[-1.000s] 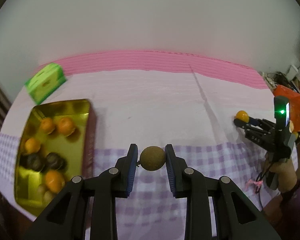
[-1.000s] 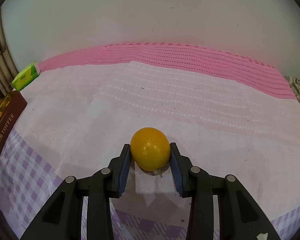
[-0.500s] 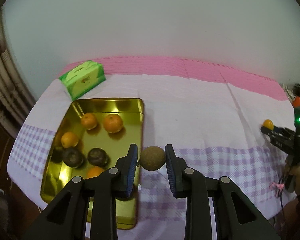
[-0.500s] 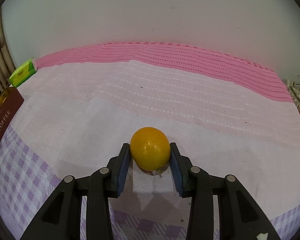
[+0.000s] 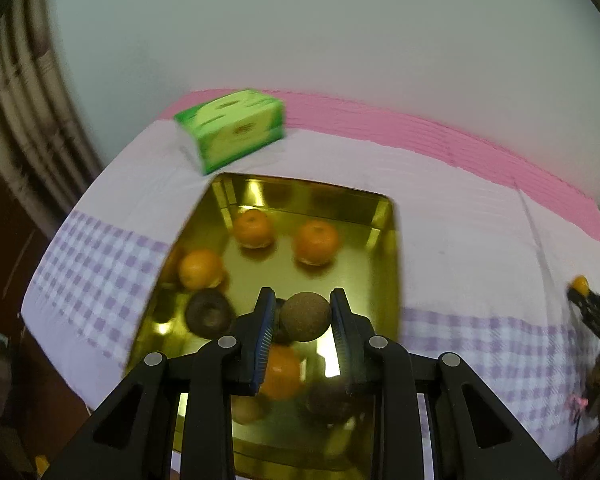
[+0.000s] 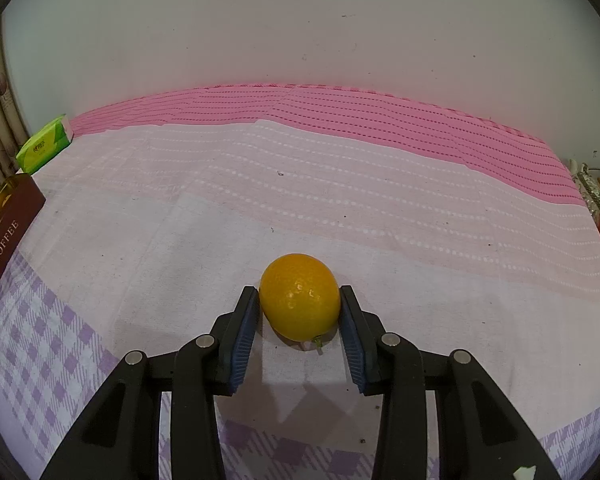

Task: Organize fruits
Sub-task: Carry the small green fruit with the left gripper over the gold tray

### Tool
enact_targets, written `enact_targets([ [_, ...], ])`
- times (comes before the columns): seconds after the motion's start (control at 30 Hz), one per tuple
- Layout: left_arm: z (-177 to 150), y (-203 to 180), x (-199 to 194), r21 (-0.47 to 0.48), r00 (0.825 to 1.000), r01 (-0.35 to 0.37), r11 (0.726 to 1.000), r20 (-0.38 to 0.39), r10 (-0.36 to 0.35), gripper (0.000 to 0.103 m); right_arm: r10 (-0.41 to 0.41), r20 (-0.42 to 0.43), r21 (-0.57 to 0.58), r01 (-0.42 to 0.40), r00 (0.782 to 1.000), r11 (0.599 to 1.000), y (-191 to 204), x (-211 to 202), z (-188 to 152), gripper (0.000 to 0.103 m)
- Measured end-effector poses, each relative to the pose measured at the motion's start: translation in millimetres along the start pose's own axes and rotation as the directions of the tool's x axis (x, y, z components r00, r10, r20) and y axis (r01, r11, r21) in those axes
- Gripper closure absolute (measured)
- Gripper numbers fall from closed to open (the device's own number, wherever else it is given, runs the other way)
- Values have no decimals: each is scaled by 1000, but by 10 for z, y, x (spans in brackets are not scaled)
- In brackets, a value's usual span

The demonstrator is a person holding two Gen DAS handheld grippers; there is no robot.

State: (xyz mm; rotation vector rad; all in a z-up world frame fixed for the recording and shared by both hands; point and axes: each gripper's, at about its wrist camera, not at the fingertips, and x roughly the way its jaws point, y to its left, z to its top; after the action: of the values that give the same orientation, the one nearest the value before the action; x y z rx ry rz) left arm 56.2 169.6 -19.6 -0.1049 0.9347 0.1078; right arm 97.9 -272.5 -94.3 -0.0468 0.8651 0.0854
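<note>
While four oranges [image 5: 316, 241] fill the tin [image 5: 392, 248], two dark fruits [image 5: 209, 314] sit alongside.

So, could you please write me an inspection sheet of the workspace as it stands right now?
Surface: table under a cloth, pink band at the back, purple checks in front.
Job's things: gold tray holding four orange fruits and several dark or brown ones; brown round fruit over the tray; yellow-orange fruit on the cloth.
Clutter: green tissue pack behind the tray; an orange object at the far right edge.
Grippers: left gripper shut on the brown round fruit; right gripper pads against the yellow-orange fruit.
Cables: a thin one below the right gripper, in the left view.
Surroundings: plain pale wall; ribbed pipes at left.
</note>
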Motion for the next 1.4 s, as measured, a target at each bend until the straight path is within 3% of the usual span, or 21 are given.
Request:
enact_targets([
  [0.3, 9, 428, 218, -115, 999, -17, 993, -50, 11, 74, 0, 0, 0, 0, 1000, 1000, 13, 3, -1, 65],
  [0.77, 35, 226, 281, -58, 999, 21, 998, -25, -23, 74, 1, 0, 0, -1, 1000, 1000, 5, 4, -2, 65],
  [0.97, 220, 200, 334, -46, 1000, 28, 999, -9, -28, 74, 2, 0, 1, -2, 1000, 1000, 3, 3, -4, 65],
  [1.4, 446, 217, 720, -32, 998, -20, 999, -59, 18, 74, 2, 0, 1, -2, 1000, 1000, 1, 1, -5, 64],
])
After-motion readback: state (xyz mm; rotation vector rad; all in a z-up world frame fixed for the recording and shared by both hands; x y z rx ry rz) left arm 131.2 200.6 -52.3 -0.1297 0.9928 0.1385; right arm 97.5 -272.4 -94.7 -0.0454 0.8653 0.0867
